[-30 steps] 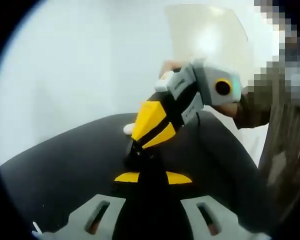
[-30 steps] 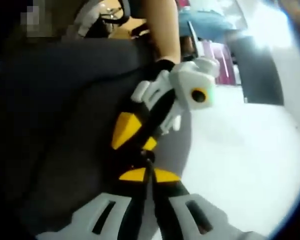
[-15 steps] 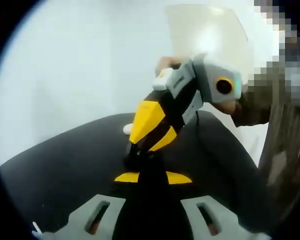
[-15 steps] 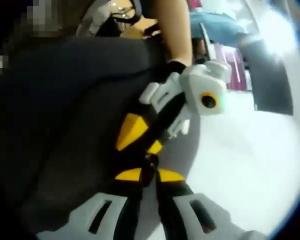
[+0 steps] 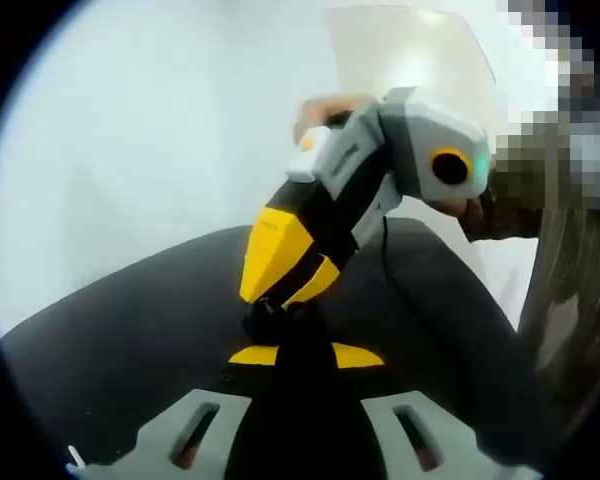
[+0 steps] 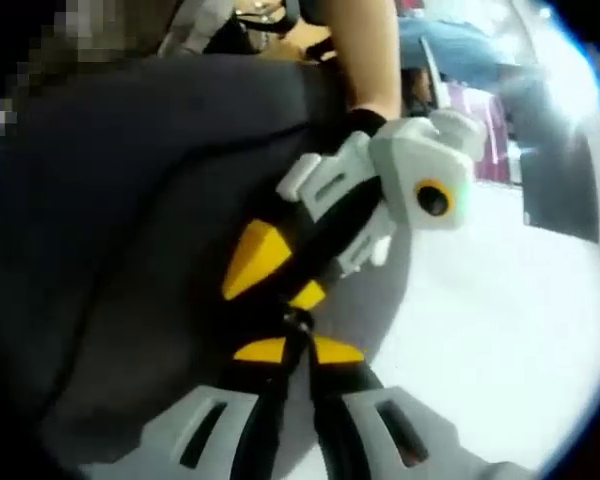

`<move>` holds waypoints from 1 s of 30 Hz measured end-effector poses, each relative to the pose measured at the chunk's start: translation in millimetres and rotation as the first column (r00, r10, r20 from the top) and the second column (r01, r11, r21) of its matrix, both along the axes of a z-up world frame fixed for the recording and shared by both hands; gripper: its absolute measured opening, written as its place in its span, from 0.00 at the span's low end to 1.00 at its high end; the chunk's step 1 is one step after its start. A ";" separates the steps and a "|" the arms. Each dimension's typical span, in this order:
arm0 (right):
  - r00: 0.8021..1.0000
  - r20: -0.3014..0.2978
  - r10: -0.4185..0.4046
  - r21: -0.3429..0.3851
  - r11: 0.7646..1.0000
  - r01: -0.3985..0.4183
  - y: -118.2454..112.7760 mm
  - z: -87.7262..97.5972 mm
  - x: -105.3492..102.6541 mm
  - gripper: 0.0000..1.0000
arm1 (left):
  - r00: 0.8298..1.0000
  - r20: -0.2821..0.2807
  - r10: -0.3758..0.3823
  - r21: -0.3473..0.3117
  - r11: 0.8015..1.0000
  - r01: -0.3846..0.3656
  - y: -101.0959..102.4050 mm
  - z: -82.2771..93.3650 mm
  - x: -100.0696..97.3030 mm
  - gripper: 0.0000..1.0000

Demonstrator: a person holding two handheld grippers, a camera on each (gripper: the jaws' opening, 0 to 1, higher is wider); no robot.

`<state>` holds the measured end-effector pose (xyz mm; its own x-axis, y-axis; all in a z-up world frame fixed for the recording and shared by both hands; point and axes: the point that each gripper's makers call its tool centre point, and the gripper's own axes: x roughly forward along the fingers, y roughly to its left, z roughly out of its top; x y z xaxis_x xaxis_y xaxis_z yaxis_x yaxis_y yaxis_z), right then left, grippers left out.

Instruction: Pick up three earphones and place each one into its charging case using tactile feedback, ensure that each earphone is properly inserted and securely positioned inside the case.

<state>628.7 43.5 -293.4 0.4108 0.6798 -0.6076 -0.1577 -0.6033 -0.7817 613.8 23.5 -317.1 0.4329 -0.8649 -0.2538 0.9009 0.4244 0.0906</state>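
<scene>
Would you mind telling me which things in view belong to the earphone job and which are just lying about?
Job in hand:
left gripper
right gripper
small dark thing where their tips meet, too blurred to name
dark mat, the work surface

Lying about:
translucent sheet
purple clutter

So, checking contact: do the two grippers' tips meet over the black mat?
Yes, the right gripper tips meet the left gripper over the black mat.

left gripper (image 5: 305,340): jaws closed | right gripper (image 6: 298,335): jaws closed | tips meeting
</scene>
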 end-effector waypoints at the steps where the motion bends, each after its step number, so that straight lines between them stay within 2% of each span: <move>1: 1.000 -0.008 0.000 0.029 1.000 0.000 -1.2 1.2 -0.5 0.10 | 1.000 -0.001 0.001 -0.001 1.000 -0.001 0.5 0.0 0.7 0.15; 9: 1.000 0.007 -0.018 0.154 0.988 0.016 -2.0 3.5 -1.5 0.09 | 1.000 -0.025 0.009 -0.014 1.000 -0.009 2.4 0.0 2.9 0.15; 14: 0.999 0.037 -0.026 0.227 0.974 0.017 -1.4 6.4 -3.0 0.08 | 0.999 -0.028 0.017 -0.012 1.000 -0.018 3.1 -0.6 3.5 0.14; 16: 0.999 0.027 -0.035 0.260 0.965 0.026 -2.5 7.8 -4.0 0.07 | 0.999 -0.033 0.021 -0.013 1.000 -0.021 3.3 -0.9 3.9 0.14; 21: 0.999 0.030 -0.038 0.304 0.952 0.027 -4.0 9.3 -5.5 0.07 | 0.999 -0.032 0.020 -0.012 1.000 -0.020 3.3 -1.0 3.6 0.14; 30: 0.998 0.039 -0.053 0.333 0.942 0.037 -7.0 17.0 -7.4 0.06 | 0.999 -0.030 0.020 -0.011 1.000 -0.020 3.3 -1.1 3.8 0.14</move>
